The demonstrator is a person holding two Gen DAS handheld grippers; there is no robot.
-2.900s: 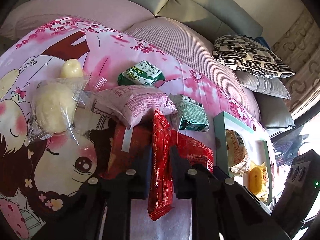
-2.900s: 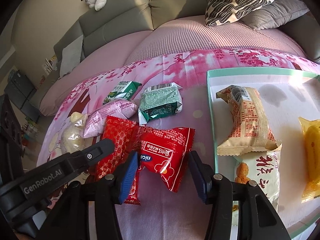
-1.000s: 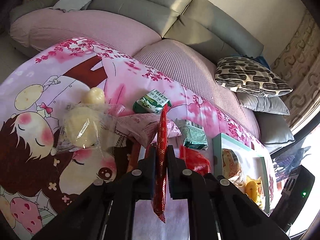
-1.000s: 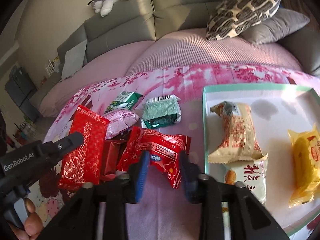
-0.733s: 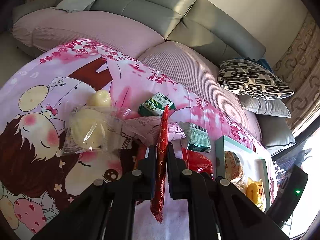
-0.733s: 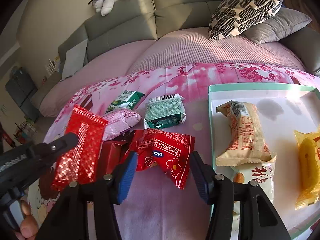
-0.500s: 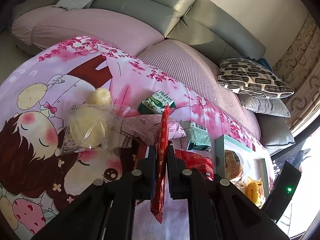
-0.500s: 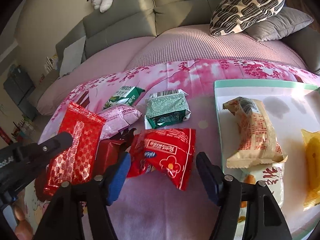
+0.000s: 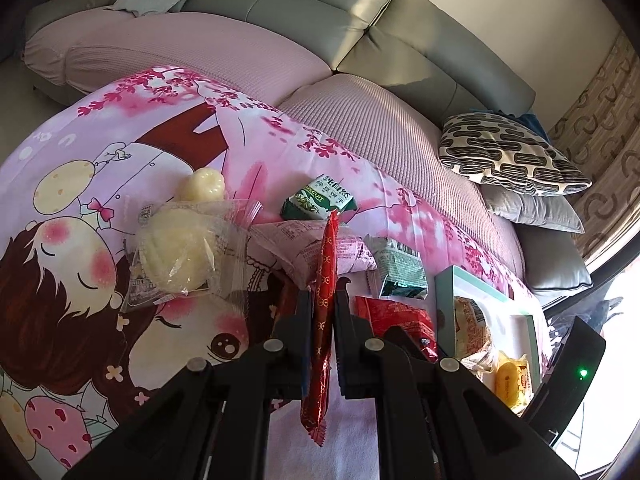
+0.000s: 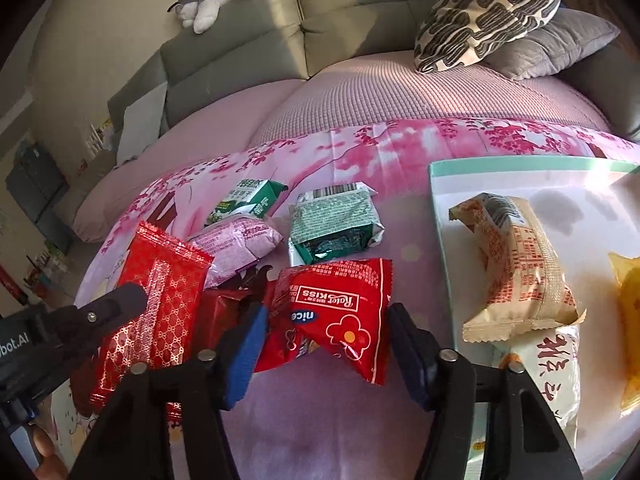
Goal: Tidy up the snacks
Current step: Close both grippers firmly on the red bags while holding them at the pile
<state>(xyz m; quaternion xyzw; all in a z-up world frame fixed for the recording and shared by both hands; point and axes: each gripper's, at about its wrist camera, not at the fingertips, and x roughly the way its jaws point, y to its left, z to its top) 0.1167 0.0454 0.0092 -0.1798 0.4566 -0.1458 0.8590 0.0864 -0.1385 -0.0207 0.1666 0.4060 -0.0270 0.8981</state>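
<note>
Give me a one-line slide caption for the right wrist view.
Right gripper closing around a red snack pack, tray alongside.

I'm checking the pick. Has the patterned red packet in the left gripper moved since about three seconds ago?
Yes. The patterned red packet has lifted off the cartoon blanket and stands clamped upright, left of the pink packet.

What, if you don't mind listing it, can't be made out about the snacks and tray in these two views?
- Dark red packet, right wrist view: mostly hidden behind the left gripper's patterned red packet and the "nice" packet.
- Yellow snack: cut by the right edge.
- Tray, left wrist view: contents partly hidden by the right gripper.
</note>
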